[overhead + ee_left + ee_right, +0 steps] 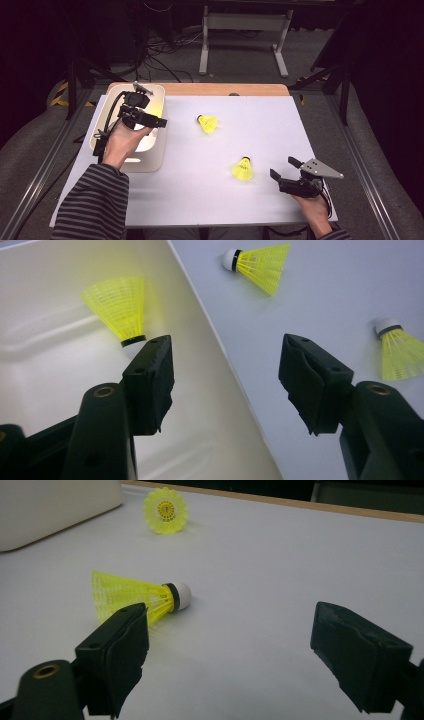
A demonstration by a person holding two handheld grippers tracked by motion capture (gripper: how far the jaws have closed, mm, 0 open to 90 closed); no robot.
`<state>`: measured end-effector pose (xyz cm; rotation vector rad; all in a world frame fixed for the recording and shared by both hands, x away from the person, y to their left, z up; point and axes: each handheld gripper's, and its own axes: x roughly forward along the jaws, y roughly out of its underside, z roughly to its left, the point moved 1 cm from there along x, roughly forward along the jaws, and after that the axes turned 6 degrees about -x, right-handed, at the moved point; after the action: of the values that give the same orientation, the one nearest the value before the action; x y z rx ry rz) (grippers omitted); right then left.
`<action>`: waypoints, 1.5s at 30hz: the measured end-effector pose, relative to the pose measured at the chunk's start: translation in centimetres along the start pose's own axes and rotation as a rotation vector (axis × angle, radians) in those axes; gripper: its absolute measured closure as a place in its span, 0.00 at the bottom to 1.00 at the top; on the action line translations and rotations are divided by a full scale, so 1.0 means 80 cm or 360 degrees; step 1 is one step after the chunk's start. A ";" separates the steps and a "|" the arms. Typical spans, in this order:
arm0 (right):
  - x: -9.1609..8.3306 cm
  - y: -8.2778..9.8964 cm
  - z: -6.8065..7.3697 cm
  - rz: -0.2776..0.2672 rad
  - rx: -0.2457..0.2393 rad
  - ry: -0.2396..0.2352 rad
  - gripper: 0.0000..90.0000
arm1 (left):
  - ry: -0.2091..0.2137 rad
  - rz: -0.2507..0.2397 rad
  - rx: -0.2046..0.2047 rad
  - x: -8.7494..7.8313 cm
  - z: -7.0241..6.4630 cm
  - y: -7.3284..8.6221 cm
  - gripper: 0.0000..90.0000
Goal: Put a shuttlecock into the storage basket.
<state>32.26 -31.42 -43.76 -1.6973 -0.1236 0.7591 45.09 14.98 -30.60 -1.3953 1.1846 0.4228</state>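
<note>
Holding one yellow shuttlecock, cream tray

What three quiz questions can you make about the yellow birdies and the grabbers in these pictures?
1. True or false: a yellow shuttlecock already lies in the cream tray.
2. How many shuttlecocks lie on the white table?
3. Which is nearer the right gripper: A, the near shuttlecock, or B, the far shuttlecock?

Key: 1 true, seen between the open jaws of the left gripper, which is over the tray's edge. 2 two. 3 A; the right gripper's jaws are open too.
</note>
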 end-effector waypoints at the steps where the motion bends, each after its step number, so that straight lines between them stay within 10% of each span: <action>1: 0.000 0.000 0.000 0.0001 0.0000 0.0000 0.18 | 0.0002 0.0004 0.0007 0.001 -0.001 0.000 0.44; 45: 0.000 0.000 0.000 0.0002 0.0000 -0.0003 0.18 | 0.0042 0.0019 0.0179 0.018 -0.055 -0.009 0.45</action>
<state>32.24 -31.42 -43.75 -1.6969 -0.1242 0.7617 44.59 10.30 -30.38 -1.3008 1.2204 0.3419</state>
